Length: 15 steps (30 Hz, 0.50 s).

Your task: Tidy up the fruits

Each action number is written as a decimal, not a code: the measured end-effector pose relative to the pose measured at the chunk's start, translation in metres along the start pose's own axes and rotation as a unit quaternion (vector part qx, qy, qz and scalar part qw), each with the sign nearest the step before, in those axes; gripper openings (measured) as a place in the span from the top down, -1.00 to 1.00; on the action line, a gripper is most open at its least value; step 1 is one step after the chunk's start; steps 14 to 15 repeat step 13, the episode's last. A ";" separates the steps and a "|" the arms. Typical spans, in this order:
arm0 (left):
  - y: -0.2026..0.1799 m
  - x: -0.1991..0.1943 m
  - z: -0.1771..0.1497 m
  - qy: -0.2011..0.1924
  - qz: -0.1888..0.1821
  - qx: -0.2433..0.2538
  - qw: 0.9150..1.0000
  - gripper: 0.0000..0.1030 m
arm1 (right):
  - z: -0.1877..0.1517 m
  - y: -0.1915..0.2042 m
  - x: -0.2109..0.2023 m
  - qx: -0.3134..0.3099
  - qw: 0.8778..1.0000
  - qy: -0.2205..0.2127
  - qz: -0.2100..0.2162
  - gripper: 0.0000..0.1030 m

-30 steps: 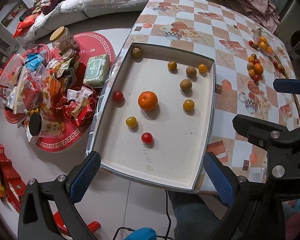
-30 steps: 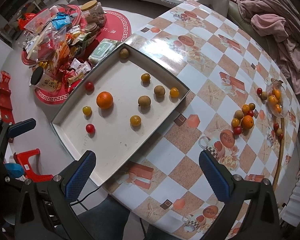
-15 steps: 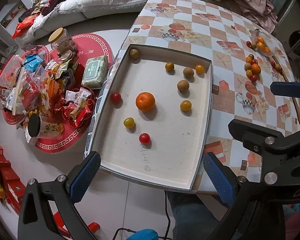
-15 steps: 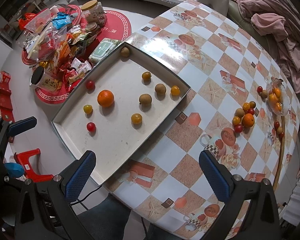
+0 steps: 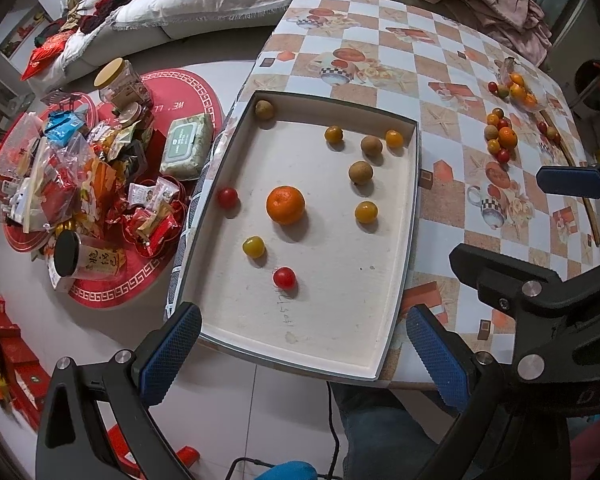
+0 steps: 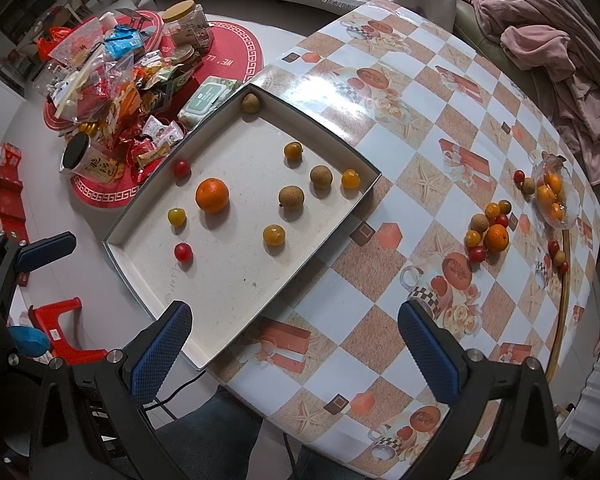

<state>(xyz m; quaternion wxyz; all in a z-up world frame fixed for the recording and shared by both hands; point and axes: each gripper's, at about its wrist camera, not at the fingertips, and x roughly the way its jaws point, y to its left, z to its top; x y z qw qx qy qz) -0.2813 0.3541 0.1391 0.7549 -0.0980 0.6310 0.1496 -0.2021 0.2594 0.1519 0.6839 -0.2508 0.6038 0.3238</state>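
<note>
**What the views leave unclear**

The fruit in the clear bag [image 6: 555, 194] at the table's far side blurs into orange lumps, too small to count. The handwriting on the tray [image 5: 384, 292] floor beside a red tomato [image 5: 284, 277] is unreadable. The snack pile [image 5: 72, 184] is a jumble, its packets overlapping. The frame cuts off the pink clothes [image 6: 556, 60].

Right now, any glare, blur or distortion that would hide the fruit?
Left wrist: sharp, strong fisheye bending, fruit in the tray casting soft shadows. Right wrist: bright glare on the tablecloth beyond the tray, fruit still clear.
</note>
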 end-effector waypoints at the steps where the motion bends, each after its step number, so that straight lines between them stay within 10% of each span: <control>1: 0.000 0.000 0.000 0.001 0.000 -0.001 1.000 -1.00 | 0.000 0.000 0.000 0.000 1.000 0.000 0.000 -1.00; 15: -0.001 0.000 -0.002 -0.008 -0.003 0.010 1.000 -1.00 | 0.000 -0.001 0.001 -0.001 1.000 0.000 0.000 -1.00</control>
